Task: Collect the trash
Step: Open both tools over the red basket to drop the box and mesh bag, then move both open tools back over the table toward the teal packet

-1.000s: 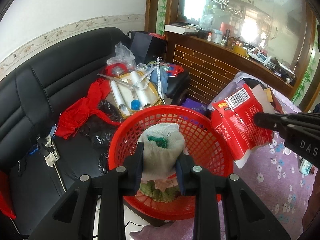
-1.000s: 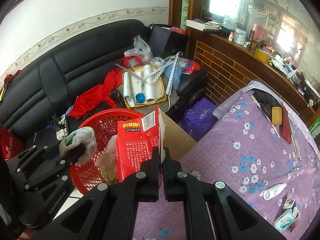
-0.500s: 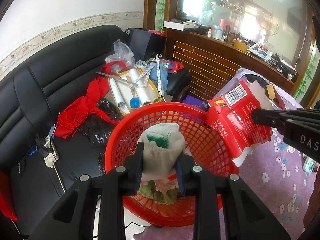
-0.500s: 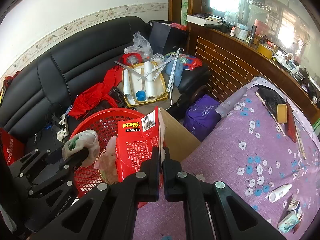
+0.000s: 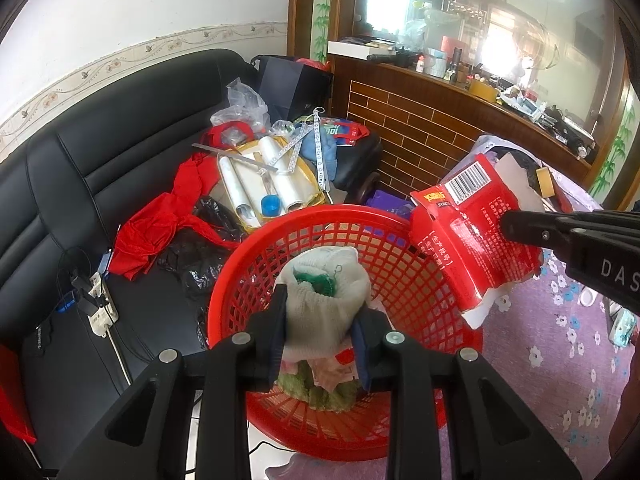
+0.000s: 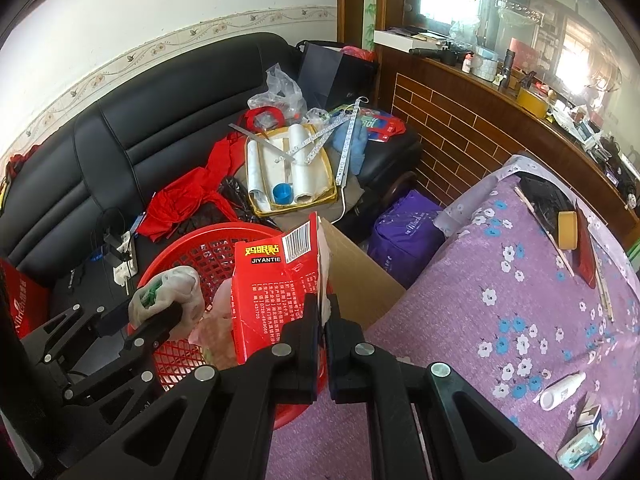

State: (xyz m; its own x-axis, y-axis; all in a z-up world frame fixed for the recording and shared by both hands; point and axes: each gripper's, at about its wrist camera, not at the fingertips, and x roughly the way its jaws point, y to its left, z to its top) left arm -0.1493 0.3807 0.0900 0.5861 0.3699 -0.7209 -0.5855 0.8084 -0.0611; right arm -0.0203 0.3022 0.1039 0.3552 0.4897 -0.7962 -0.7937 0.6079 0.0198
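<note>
A red mesh basket (image 5: 404,280) (image 6: 192,256) stands beside the purple flowered table, with crumpled trash in its bottom. My left gripper (image 5: 322,320) is shut on a whitish wad with green inside (image 5: 326,300) and holds it over the basket; it also shows in the right wrist view (image 6: 168,292). My right gripper (image 6: 324,316) is shut on a flattened red carton with a barcode (image 6: 272,280) and holds it upright over the basket's right rim. The carton also shows in the left wrist view (image 5: 472,236).
A black sofa (image 6: 160,128) behind the basket carries red cloth (image 6: 180,200), a yellow tray of white rolls (image 6: 288,176) and bags. A cardboard box (image 6: 356,268) and purple bag (image 6: 404,232) sit by the table (image 6: 500,320). A white tube (image 6: 562,390) and small boxes (image 6: 582,436) lie on the table.
Both grippers have edged slightly forward over the basket, each still holding its item. The basket sits a little lower and nearer in both views.
</note>
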